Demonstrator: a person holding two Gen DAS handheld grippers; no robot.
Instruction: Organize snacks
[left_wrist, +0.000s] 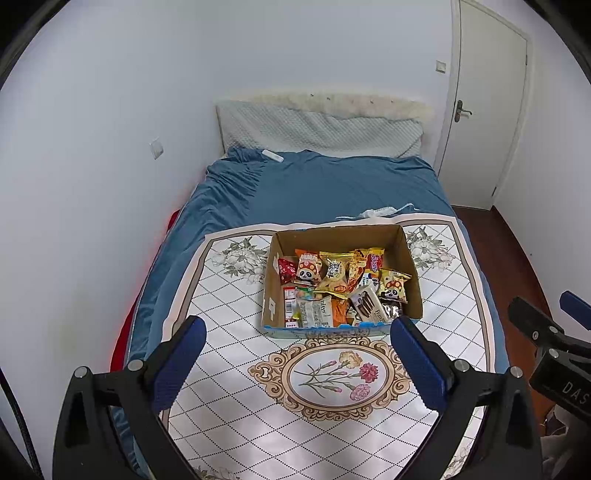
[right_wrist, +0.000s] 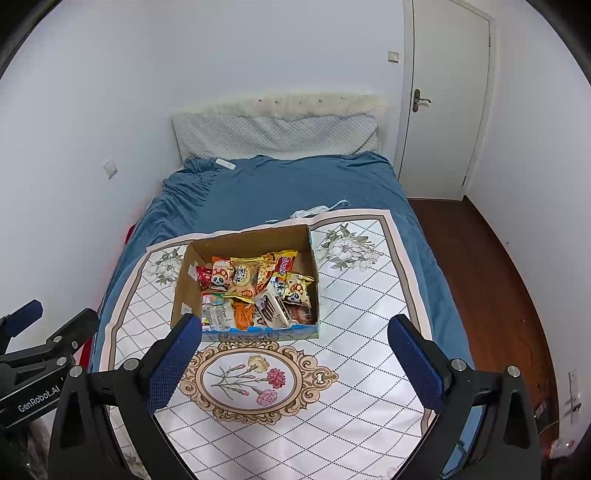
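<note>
A: Where are we standing with the snacks (left_wrist: 343, 286)?

B: We are looking at all of them piled inside the box (left_wrist: 408, 258), which is sitting on the flowered cloth (left_wrist: 236, 332) spread over the bed (left_wrist: 314, 184). We are not seeing a single packet lying loose on the cloth or on the blue sheet.

A: So are we calling it finished?

B: We are not able to settle that. The packets are lying jumbled, overlapping at all angles, with two panda bags (right_wrist: 221, 275) apart from each other and a brown-striped pack (right_wrist: 271, 308) slanting near the front. That is fitting two readings: either we are looking at a box into which everything has been gathered, or at a mixed heap that is waiting to be sorted out.

A: And what are our tongs doing?

B: The left tongs (left_wrist: 295, 362) are hanging spread wide over the cloth, short of the box, and holding nothing. The right tongs (right_wrist: 295, 358) are doing the same, spread and empty, with the box's front edge showing between them.

A: Is anything else lying on the bed?

B: We are seeing a pillow (left_wrist: 321, 133) at the head and a small white thing (left_wrist: 272, 156) near it, too small to name.
</note>
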